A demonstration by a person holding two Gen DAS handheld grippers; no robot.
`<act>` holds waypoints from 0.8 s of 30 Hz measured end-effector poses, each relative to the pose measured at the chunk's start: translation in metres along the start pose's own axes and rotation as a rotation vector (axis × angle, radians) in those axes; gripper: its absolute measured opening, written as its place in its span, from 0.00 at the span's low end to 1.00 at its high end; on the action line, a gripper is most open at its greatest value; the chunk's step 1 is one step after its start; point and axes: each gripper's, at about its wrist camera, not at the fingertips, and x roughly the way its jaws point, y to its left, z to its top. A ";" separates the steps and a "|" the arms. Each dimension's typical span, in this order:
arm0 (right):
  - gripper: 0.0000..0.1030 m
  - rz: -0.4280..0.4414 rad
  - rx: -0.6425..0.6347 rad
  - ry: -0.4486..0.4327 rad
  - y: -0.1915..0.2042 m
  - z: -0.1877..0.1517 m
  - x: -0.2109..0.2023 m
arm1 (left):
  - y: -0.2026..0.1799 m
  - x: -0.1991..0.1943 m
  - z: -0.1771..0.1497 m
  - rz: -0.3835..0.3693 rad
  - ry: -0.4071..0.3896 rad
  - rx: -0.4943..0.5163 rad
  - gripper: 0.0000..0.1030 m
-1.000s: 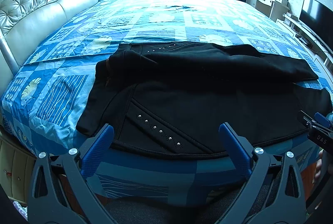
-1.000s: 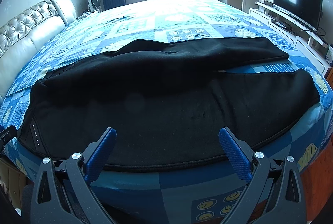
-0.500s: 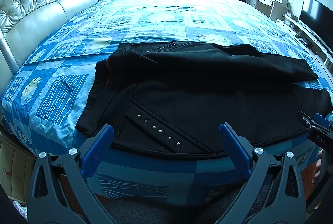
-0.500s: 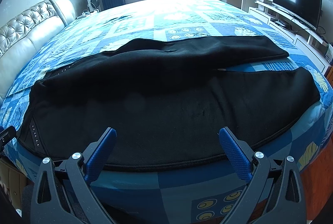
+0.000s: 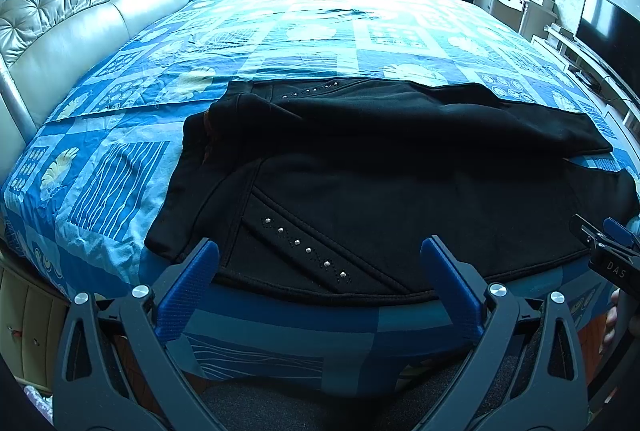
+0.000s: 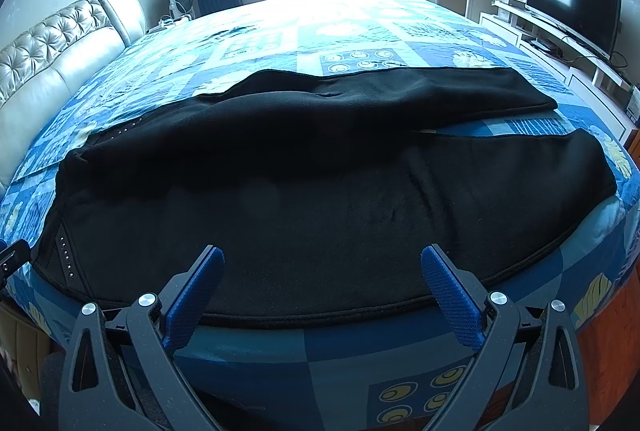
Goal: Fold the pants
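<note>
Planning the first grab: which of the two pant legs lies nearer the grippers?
The leg along the bed's near edge, just beyond both open grippers. The other leg lies farther toward the window.

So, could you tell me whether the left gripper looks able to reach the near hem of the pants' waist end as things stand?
Probably yes. The left gripper has its jaws open and faces the studded waist end of the pants at the bed edge, with nothing between them.

Right gripper (image 5: pixel 608 243) cut off by frame edge (jaws unreadable there); pants (image 6: pixel 320 199) folds lost in black.
</note>
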 end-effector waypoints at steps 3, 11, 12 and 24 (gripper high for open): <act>0.95 0.000 0.001 0.000 0.000 0.000 0.000 | 0.000 0.000 0.000 0.000 -0.001 0.001 0.98; 0.95 0.002 0.001 0.000 0.000 0.000 0.000 | 0.000 0.000 0.000 0.000 0.000 0.001 0.98; 0.95 0.002 0.001 0.002 0.000 0.000 0.000 | 0.000 0.000 0.000 0.000 0.000 0.000 0.98; 0.95 0.022 -0.002 0.019 -0.001 0.002 0.002 | 0.000 0.005 -0.004 -0.001 0.013 0.001 0.98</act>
